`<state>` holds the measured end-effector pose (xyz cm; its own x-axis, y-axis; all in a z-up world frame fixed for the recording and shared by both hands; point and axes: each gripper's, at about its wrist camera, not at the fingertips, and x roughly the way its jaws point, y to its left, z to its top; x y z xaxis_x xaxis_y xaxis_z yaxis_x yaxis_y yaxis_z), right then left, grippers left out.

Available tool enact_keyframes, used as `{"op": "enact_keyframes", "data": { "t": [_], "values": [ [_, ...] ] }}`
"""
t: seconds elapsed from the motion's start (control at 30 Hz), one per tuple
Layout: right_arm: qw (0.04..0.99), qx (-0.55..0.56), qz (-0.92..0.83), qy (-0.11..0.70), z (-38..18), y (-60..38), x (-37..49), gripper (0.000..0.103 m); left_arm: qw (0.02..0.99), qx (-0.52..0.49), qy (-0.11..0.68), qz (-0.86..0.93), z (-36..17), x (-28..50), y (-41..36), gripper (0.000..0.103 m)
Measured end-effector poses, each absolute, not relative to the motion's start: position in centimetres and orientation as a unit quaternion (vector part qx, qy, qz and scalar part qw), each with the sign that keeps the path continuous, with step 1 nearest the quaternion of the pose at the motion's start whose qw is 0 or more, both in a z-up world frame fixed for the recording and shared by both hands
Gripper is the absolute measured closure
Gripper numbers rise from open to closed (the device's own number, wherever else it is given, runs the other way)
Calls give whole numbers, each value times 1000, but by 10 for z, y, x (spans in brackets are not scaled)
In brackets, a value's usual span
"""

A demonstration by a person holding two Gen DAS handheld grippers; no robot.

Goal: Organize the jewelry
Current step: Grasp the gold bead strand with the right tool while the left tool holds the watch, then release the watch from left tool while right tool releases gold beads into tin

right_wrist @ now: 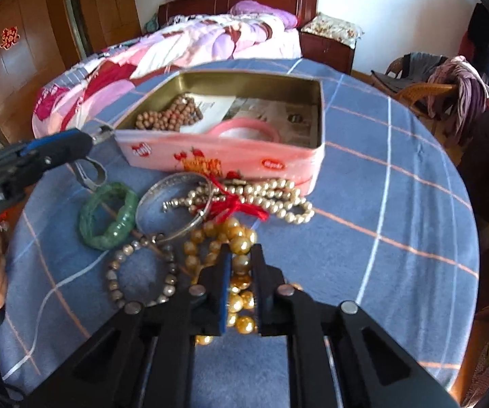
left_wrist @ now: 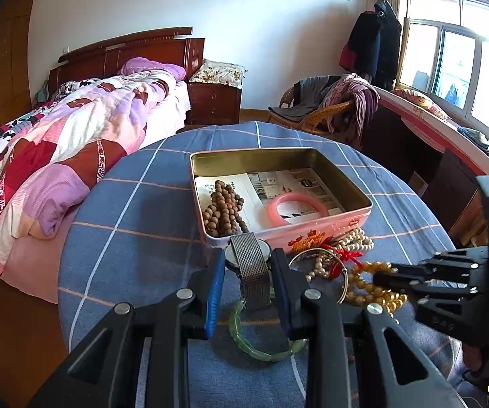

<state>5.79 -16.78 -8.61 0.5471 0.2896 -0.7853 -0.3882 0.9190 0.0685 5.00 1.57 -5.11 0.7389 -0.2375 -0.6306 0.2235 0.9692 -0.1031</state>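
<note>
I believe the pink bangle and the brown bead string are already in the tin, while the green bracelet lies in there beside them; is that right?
Not quite. The pink bangle and the brown bead string are in the tin, but the green bracelet still lies on the blue checked cloth in front of the tin, beside the silver bangle. The right wrist view shows this most clearly.

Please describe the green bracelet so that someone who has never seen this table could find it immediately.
Start at the pink tin on the blue checked tablecloth; the loose jewellery lies in front of it. The green bracelet lies flat at the left end of that pile, beside the thin silver bangle. It alone is green, made of chunky translucent segments, not round beads.
</note>
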Motion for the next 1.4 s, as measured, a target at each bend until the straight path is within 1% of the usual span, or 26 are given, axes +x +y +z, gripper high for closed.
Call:
{"op": "enact_keyframes", "data": {
  "t": [0.2,0.37,1.03,1.4],
  "values": [
    [894,-61,190,401,-56,-172,50,90,935,-6,331,-125,-43,50,15,75],
    [902,-65,187,383,-42,-171,53,90,938,2,321,-128,-35,51,12,75],
    [920,-70,185,337,-10,-167,80,90,946,49,300,-114,-15,81,-1,75],
    [924,-65,188,325,-4,-162,111,90,945,61,302,-108,-13,115,-7,75]
  ]
}}
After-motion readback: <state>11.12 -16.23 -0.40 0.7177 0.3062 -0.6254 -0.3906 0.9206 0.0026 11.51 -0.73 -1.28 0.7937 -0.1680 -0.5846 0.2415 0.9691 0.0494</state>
